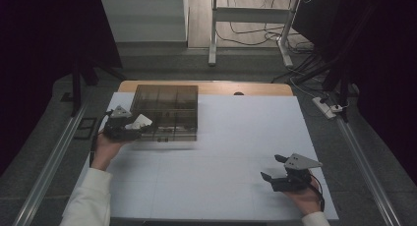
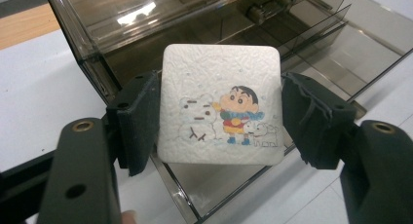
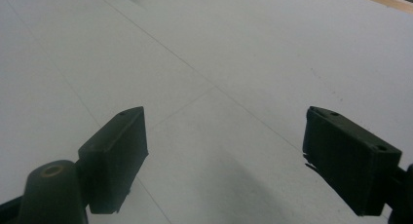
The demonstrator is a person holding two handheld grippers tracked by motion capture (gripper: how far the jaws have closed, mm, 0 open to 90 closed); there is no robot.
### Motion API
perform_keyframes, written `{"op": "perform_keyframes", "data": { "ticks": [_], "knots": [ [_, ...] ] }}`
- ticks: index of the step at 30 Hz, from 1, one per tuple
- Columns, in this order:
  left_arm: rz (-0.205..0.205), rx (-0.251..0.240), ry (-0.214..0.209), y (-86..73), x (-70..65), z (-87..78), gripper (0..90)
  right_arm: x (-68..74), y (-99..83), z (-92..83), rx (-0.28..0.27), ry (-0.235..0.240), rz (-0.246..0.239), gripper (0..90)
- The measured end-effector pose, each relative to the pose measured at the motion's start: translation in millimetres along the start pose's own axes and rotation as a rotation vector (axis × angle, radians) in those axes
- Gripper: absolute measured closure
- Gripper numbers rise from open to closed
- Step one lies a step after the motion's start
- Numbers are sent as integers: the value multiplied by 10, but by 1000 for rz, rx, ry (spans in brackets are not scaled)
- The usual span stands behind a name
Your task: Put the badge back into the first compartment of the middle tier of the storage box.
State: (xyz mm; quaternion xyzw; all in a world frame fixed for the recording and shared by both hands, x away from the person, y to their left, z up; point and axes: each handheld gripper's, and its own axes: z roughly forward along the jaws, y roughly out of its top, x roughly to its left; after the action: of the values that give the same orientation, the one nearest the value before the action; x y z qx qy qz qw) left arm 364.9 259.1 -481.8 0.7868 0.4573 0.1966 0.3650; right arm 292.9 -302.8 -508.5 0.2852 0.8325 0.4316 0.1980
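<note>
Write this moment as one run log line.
left tool: shut on white cartoon tissue pack | over smoky plastic box | right tool: open, empty

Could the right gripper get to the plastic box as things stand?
Probably yes: the right gripper is open and holds nothing, and bare table lies between it and the box, though the left gripper works there.

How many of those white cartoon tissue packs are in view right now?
1. The white cartoon pack is clamped in the left gripper, over the smoky plastic organizer box. More may sit hidden inside the box's dark compartments.
</note>
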Motion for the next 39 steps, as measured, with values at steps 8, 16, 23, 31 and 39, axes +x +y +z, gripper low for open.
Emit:
{"op": "perform_keyframes", "data": {
  "ticks": [8,16,23,31,39],
  "knots": [
    [3,6,-6,29,-49,-6,232,1,2,-3,-4,1,-4,163],
    [6,8,-20,36,-66,-8,239,-2,2,-3,-5,1,-4,162],
    [3,6,-37,53,-79,6,247,-1,0,-21,-15,3,6,163],
    [58,4,-71,86,-229,-56,243,3,-4,-54,-26,2,7,164],
    [76,-22,-100,-16,-340,-248,243,28,-10,-82,-21,0,-4,164]
  ]
}}
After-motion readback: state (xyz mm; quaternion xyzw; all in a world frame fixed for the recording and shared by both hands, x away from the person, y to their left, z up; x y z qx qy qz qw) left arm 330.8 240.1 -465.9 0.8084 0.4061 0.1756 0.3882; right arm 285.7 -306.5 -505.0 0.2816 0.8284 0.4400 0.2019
